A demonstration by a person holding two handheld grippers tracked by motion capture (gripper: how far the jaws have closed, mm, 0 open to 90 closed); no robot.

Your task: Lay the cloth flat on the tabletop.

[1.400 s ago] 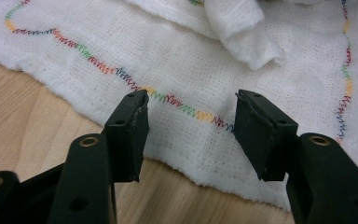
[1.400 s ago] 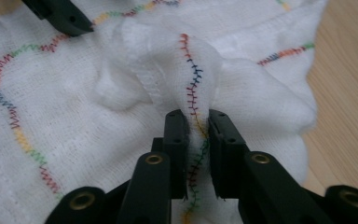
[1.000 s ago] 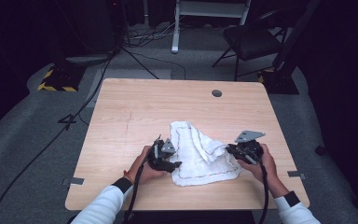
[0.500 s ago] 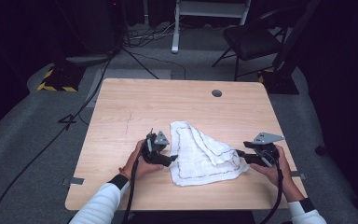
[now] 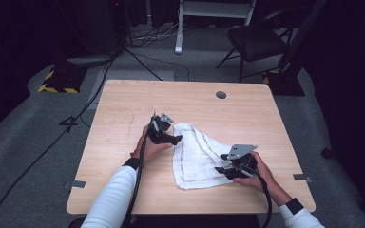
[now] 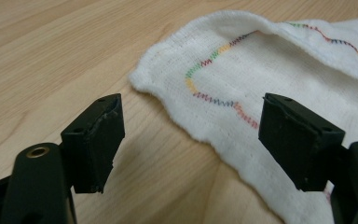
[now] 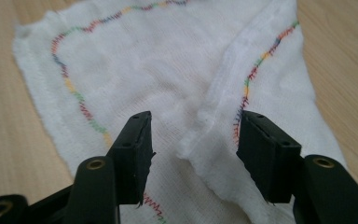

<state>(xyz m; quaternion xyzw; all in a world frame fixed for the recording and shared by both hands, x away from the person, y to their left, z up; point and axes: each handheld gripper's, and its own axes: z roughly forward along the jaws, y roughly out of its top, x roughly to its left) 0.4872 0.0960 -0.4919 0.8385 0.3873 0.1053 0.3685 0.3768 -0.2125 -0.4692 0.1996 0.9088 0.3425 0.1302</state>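
Note:
A white cloth (image 5: pixel 197 156) with a multicoloured zigzag stitch line lies on the wooden table (image 5: pixel 123 109), partly folded over itself. My left gripper (image 5: pixel 172 138) is at the cloth's far left corner. In the left gripper view it (image 6: pixel 193 109) stands open, the cloth's corner (image 6: pixel 205 70) just ahead of the jaws. My right gripper (image 5: pixel 222 170) is over the cloth's near right part. In the right gripper view it (image 7: pixel 196 122) is open, with a folded-over edge of the cloth (image 7: pixel 214 135) lying between the jaws.
A round grommet hole (image 5: pixel 221 94) sits near the table's far edge. Grey tape tabs (image 5: pixel 77 184) mark the table's near sides. Beyond the table are a dark chair (image 5: pixel 256 40), floor cables (image 5: pixel 138 57) and a yellow-black striped block (image 5: pixel 57 83).
My left gripper has moved away from me along the cloth's left edge to its far corner. My right gripper swung out to the right, then came back onto the cloth's near right part.

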